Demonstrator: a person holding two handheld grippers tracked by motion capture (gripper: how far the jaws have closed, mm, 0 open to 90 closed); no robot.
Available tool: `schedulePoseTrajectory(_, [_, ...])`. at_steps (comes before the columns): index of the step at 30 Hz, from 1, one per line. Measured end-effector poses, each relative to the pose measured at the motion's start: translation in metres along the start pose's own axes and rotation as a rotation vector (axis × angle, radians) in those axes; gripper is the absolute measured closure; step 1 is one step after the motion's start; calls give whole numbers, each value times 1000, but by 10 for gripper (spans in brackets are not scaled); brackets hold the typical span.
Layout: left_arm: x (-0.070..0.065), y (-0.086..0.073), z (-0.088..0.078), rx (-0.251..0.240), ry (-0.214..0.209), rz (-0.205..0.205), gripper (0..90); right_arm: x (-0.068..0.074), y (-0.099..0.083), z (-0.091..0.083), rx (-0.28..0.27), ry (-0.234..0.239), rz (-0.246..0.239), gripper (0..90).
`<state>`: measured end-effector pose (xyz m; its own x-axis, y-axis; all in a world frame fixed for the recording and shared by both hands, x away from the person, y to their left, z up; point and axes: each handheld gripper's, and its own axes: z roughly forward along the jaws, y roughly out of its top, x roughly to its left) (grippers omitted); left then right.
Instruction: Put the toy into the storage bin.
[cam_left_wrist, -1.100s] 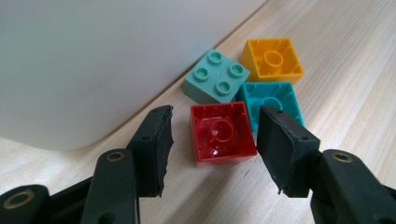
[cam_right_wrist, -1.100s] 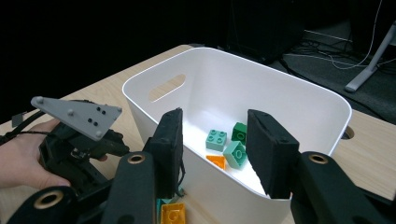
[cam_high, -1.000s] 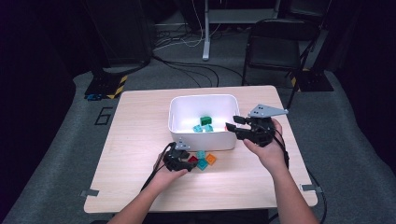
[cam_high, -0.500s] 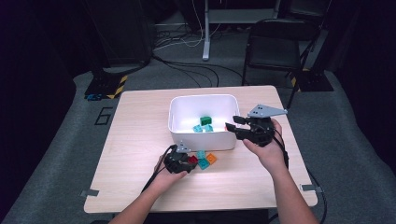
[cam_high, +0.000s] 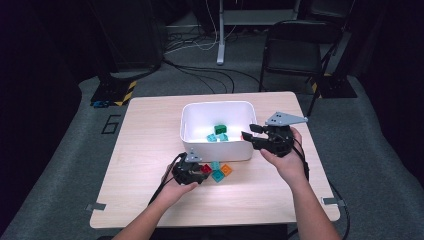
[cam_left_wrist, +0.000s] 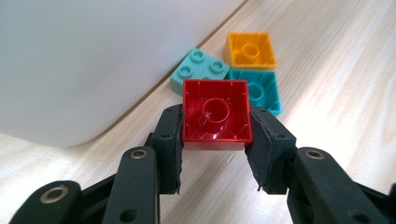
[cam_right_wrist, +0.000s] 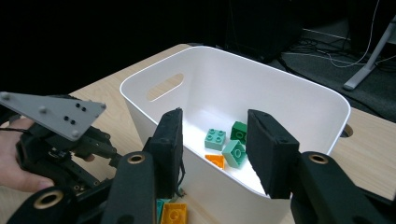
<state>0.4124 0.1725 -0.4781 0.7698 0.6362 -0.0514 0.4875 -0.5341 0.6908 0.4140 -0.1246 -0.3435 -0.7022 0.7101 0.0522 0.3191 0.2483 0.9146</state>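
My left gripper (cam_high: 202, 169) (cam_left_wrist: 215, 127) lies low on the table in front of the white bin (cam_high: 215, 103). Its jaws have just been closing and now press on both sides of a red brick (cam_high: 205, 169) (cam_left_wrist: 215, 114), hollow side up. Just beyond it lie a light teal brick (cam_left_wrist: 198, 70), an orange brick (cam_left_wrist: 250, 49) and a teal brick (cam_left_wrist: 259, 91). My right gripper (cam_high: 248, 137) (cam_right_wrist: 215, 122) hovers at the bin's right rim, jaws apart, nothing between them. Inside the bin (cam_right_wrist: 289, 88) lie a dark green brick (cam_right_wrist: 239, 130), teal ones and an orange piece (cam_right_wrist: 215, 161).
The bin stands mid-table on a pale wooden table (cam_high: 150, 125). The loose bricks lie close against the bin's front wall (cam_left_wrist: 70, 70). A black chair (cam_high: 295, 45) and floor cables lie beyond the far edge.
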Motion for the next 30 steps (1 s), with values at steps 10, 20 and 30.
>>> schedulePoseTrajectory(10, [-3,22,-27,-27,-26,13,583,-1,0,-1,-7,6,6,543])
schedulePoseTrajectory(20, [2,44,-55,-46,-36,0,583,-1,0,-1,-9,20,11,534])
schedulePoseTrajectory(30, [9,69,-76,-66,-37,3,583,1,2,-1,-6,44,-3,502])
